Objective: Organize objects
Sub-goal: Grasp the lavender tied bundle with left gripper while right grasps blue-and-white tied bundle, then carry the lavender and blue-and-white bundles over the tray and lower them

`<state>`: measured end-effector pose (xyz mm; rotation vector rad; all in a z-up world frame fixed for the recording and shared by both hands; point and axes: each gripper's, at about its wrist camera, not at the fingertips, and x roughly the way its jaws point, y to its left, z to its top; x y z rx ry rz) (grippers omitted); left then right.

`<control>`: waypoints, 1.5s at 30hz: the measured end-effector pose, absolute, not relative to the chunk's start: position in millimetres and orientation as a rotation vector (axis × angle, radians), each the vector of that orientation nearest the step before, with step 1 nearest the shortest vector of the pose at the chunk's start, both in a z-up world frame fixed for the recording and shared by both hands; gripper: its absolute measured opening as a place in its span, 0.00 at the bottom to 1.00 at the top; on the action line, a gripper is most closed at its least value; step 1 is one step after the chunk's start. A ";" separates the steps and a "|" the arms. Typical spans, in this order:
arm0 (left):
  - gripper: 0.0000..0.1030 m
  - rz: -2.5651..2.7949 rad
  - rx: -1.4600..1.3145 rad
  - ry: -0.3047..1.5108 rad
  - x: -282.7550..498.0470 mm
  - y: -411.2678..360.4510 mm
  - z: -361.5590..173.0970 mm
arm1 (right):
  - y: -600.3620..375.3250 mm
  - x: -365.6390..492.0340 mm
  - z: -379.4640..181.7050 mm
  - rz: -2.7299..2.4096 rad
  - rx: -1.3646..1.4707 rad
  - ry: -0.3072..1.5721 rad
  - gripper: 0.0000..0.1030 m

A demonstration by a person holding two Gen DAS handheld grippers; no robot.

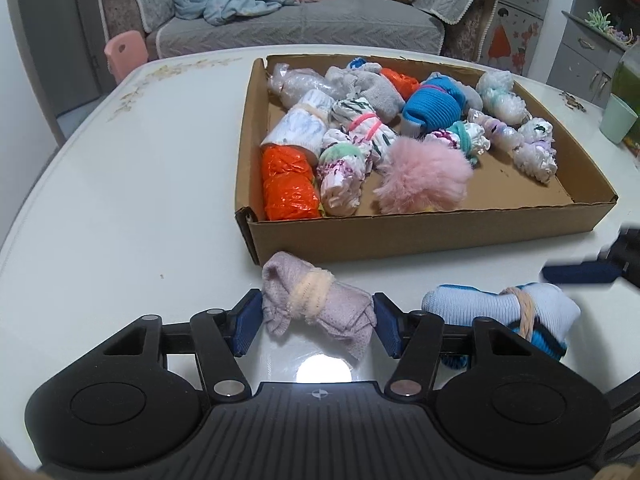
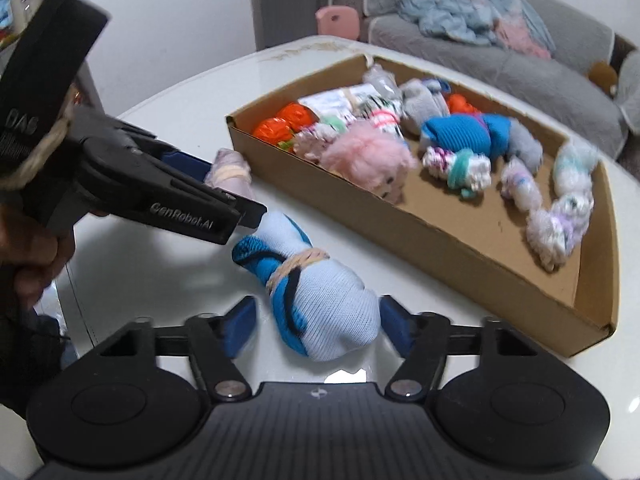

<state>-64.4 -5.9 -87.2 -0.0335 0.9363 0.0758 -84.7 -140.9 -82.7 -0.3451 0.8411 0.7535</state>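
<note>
judging from the crowded cardboard box (image 1: 400,236), we are most of the way through organizing: many rolled socks and wrapped bundles already lie inside it, with a pink fluffy pom-pom (image 1: 424,174) near its front wall, and only two bundles are left out on the white tabletop (image 1: 120,208). our left tongs (image 1: 318,322) are closed onto the pale pink sock roll (image 1: 312,304), blue pads touching both its ends, just in front of the box. our right tongs (image 2: 318,326) sit narrowed around the light blue sock roll (image 2: 320,300) tied with a beige band, the right pad against it; we cannot tell whether the left pad presses yet. both rolls rest on the tabletop, close beside each other. what is left, we think, is lifting each over the front wall into the bare cardboard at the box's right. the two tools crowd together, and a green cup (image 1: 618,118) stands beyond the box.
</note>
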 end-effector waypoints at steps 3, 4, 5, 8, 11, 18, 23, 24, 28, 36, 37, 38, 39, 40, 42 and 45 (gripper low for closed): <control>0.62 0.065 -0.030 0.942 -68.6 -3.6 -86.6 | -139.0 -85.0 -78.6 0.745 -0.366 0.786 0.82; 0.62 0.060 -0.025 0.942 -70.4 -3.4 -86.7 | -137.9 -83.2 -78.3 0.748 -0.363 0.785 0.82; 0.62 0.054 -0.017 0.943 -71.8 -3.4 -86.7 | -136.7 -80.0 -78.7 0.755 -0.360 0.789 0.82; 0.62 0.036 -0.006 0.948 -74.7 -3.7 -86.2 | -131.3 -77.3 -82.0 0.794 -0.373 0.813 0.69; 0.61 0.016 0.008 0.956 -75.1 -6.4 -85.6 | -125.3 -81.9 -87.5 0.820 -0.412 0.854 0.49; 0.60 -0.032 0.076 0.973 -83.5 -18.4 -83.7 | -133.2 -89.3 -84.0 0.842 -0.380 0.891 0.43; 0.60 -0.065 0.155 1.002 -90.9 -30.6 -81.1 | -152.7 -92.9 -78.5 0.810 -0.356 0.921 0.43; 0.60 -0.075 0.168 1.005 -92.4 -33.6 -80.8 | -157.7 -93.1 -77.6 0.800 -0.349 0.928 0.43; 0.59 -0.133 0.250 1.015 -97.2 -52.3 -77.8 | -179.0 -92.6 -74.9 0.745 -0.329 0.955 0.43; 0.59 -0.318 0.398 0.991 -108.4 -99.6 -51.8 | -231.6 -90.6 -65.0 0.597 -0.264 0.990 0.43; 0.59 -0.341 0.404 0.983 -109.0 -103.9 -46.1 | -238.4 -89.7 -61.6 0.578 -0.259 0.990 0.43; 0.59 -0.360 0.412 0.971 -109.2 -107.6 -39.2 | -244.3 -88.9 -58.1 0.560 -0.259 0.986 0.43; 0.59 -0.376 0.419 0.959 -108.3 -110.7 -32.4 | -250.4 -87.8 -54.0 0.544 -0.257 0.981 0.43; 0.59 -0.392 0.425 0.947 -107.5 -113.5 -25.1 | -257.8 -86.0 -49.0 0.525 -0.248 0.976 0.43; 0.59 -0.418 0.446 0.920 -105.4 -115.9 -10.5 | -272.3 -81.9 -40.6 0.492 -0.222 0.965 0.43; 0.59 -0.443 0.468 0.877 -94.4 -114.5 10.7 | -291.3 -73.7 -29.5 0.435 -0.186 0.933 0.43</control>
